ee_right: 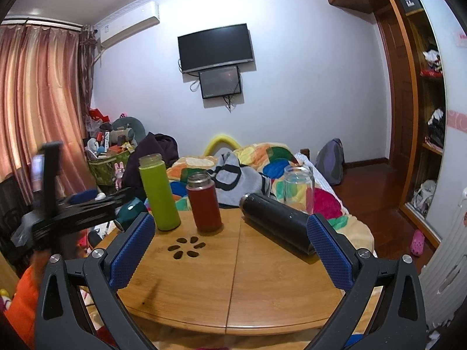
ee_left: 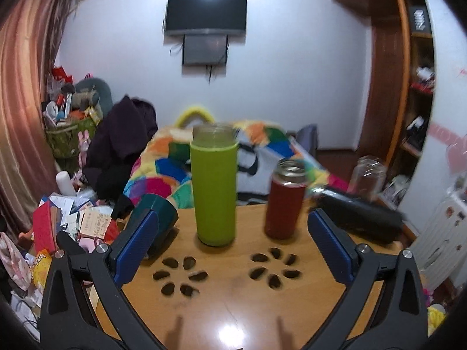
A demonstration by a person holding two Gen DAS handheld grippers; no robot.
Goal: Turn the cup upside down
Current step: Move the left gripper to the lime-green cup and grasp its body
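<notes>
1. The left gripper [ee_left: 233, 239] is open wide and holds nothing. It is low over the near edge of the round wooden table [ee_left: 233, 306] and points at the green bottle [ee_left: 215, 186].
2. The right gripper [ee_right: 232, 246] is open wide and empty too.
3. No cup is held yet, so I think the reaching step is on.
4. Next, one gripper must close around a cup and turn it over.
5. A dark teal cup [ee_left: 159, 215] lies tipped at the table's left edge, just beside the left gripper.
6. The black bottle [ee_right: 277, 221] lies flat near the right edge.
</notes>
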